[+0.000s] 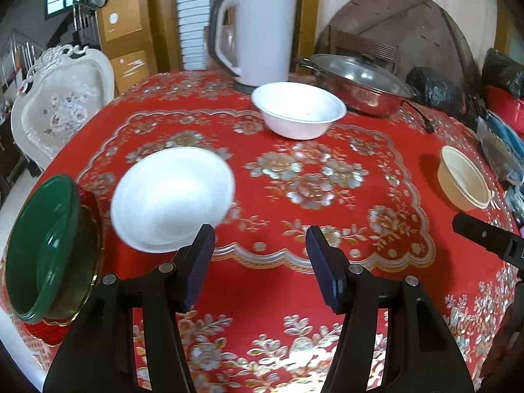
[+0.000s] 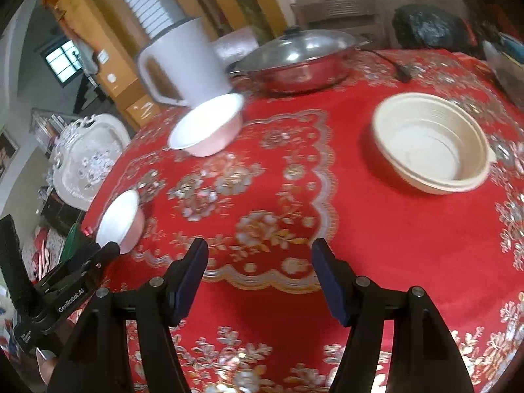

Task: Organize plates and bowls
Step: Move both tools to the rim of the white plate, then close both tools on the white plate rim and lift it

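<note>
- Left gripper (image 1: 260, 232): jaws spread, nothing between them, above the red floral tablecloth (image 1: 294, 294).
- Right gripper (image 2: 259, 247): jaws spread and empty.
- White plate (image 1: 173, 199) lies near the tabletop's left edge, just beside a green bowl (image 1: 42, 252) at that edge.
- White bowl (image 1: 298, 109) sits toward the far edge, before the electric kettle (image 1: 255, 36) and lidded steel pan (image 1: 357, 83).
- Cream bowl (image 2: 429, 144) stands near the right edge.
</note>
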Demonstrator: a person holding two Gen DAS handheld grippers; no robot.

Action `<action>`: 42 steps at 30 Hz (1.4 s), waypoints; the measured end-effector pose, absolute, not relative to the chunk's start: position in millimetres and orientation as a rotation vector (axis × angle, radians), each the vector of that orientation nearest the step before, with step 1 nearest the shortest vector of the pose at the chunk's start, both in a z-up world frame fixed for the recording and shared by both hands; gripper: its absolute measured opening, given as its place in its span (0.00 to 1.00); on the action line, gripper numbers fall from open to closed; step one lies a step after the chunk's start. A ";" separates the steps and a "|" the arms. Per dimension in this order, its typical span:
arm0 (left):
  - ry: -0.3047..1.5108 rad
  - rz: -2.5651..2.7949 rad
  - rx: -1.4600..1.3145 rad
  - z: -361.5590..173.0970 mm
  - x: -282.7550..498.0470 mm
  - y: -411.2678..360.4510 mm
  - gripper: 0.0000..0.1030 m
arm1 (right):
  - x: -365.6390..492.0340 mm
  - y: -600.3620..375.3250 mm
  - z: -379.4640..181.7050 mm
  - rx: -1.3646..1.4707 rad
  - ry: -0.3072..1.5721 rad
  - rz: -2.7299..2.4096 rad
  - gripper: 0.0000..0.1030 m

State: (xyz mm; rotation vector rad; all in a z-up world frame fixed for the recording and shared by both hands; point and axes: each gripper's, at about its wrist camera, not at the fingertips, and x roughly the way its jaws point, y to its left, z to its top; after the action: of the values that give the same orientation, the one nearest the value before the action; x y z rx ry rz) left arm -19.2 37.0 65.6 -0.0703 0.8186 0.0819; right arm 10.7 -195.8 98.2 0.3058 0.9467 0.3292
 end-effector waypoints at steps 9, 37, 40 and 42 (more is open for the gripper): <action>0.820 0.057 -0.044 75.3 10.2 15.7 0.57 | 18.9 -203.3 105.6 0.306 0.933 0.325 0.64; 0.874 0.185 -0.213 60.8 177.3 57.9 0.57 | 185.3 -133.4 81.2 0.437 0.989 0.417 0.64; 0.887 0.190 -0.217 53.8 184.6 58.1 0.57 | 193.2 -128.7 73.7 0.458 1.000 0.438 0.64; 0.891 0.193 -0.211 49.8 188.2 56.7 0.57 | 197.3 -125.1 70.3 0.460 1.006 0.439 0.64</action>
State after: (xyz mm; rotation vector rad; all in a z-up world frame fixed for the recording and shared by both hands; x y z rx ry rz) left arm 188.2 56.7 49.8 -0.2115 0.8914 0.1932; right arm 197.3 -125.1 70.3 0.4602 1.0061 0.4391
